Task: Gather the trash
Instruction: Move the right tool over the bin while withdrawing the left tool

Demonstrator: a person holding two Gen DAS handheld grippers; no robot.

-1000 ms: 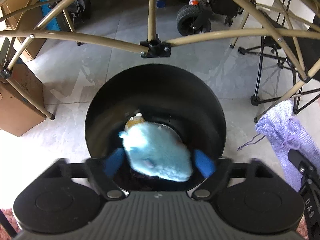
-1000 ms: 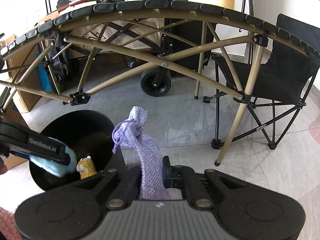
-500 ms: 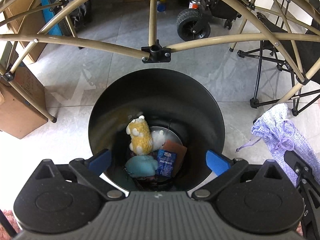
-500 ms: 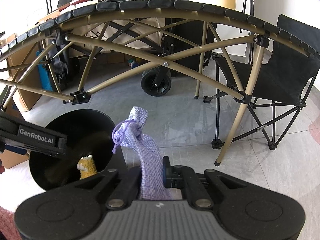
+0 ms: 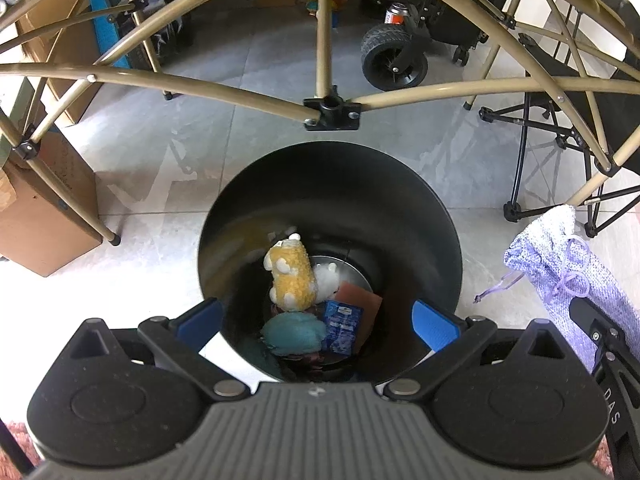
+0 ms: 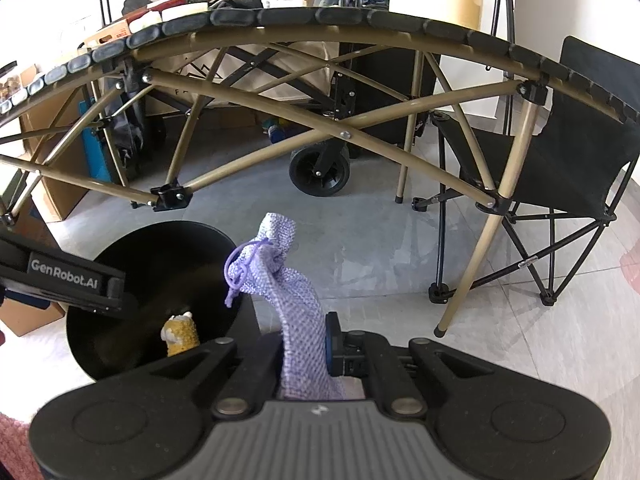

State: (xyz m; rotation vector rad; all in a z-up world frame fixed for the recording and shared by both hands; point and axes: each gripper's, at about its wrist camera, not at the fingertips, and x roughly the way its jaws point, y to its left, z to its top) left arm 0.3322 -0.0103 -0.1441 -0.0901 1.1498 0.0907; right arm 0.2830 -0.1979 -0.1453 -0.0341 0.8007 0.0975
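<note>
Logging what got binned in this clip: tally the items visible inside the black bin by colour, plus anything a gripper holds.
In the black bin:
Yellow plush toy: 1
Light blue fluffy item: 1
Blue packet: 1
White fluffy item: 1
Brown flat piece: 1
Held by the right gripper:
Lilac drawstring pouch: 1
Total: 6

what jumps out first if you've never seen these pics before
Probably the black trash bin on the tiled floor, seen from right above, with a yellow plush toy, a light blue plush and a blue packet at its bottom. The left gripper hangs open over its mouth. To the bin's right, the right gripper is shut on a lavender drawstring pouch.
</note>
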